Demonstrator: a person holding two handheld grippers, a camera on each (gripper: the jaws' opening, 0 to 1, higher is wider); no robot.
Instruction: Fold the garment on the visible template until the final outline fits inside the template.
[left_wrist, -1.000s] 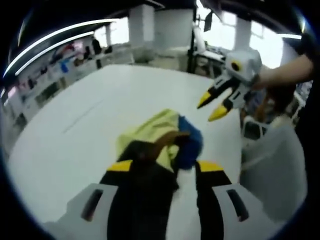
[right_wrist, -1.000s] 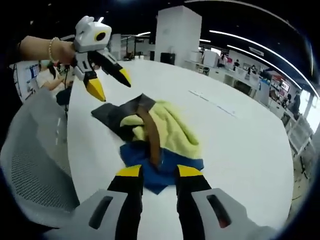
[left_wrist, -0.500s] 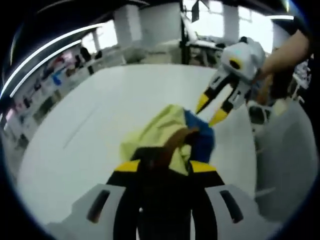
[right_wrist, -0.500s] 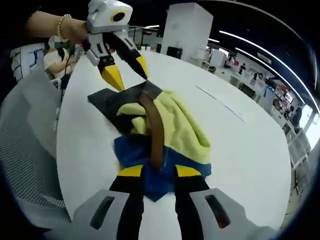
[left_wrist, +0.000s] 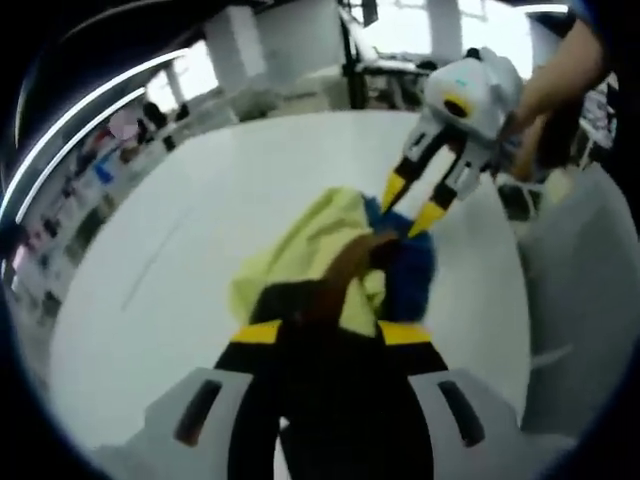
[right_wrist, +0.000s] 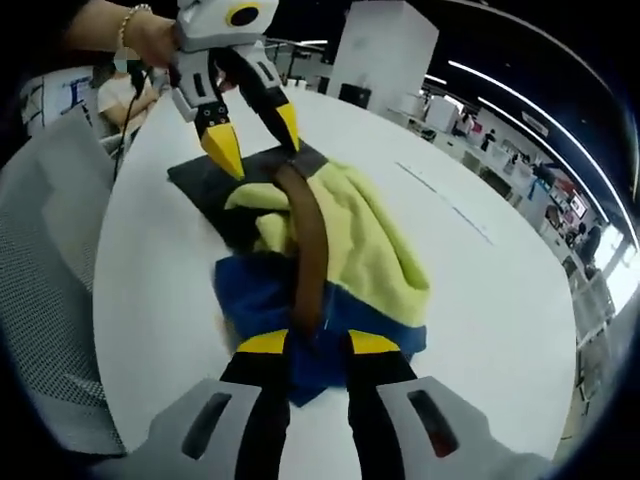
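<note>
A crumpled garment (right_wrist: 365, 250) in yellow, blue and black with a brown stripe lies on the white table (right_wrist: 500, 310). A flat dark panel (right_wrist: 205, 185) sticks out from under its far end; I cannot tell whether this is cloth or the template. My left gripper (right_wrist: 255, 140) hangs open just above that dark end, held by a hand. In the left gripper view the garment (left_wrist: 310, 250) lies ahead of my left gripper (left_wrist: 330, 335), with black cloth between its jaws. My right gripper (right_wrist: 318, 345) is open, its jaws either side of the blue edge, and my right gripper (left_wrist: 412, 203) shows tips apart there.
A grey mesh chair (right_wrist: 50, 300) stands close to the table's edge beside the garment, the same chair (left_wrist: 580, 300) showing in the left gripper view. Bare white table (left_wrist: 180, 220) stretches beyond the garment. Office desks and shelves lie far behind.
Both grippers have closed in on the garment from opposite ends. The right one has come down onto the blue edge, the left one over the dark end. Jaw gaps look unchanged.
</note>
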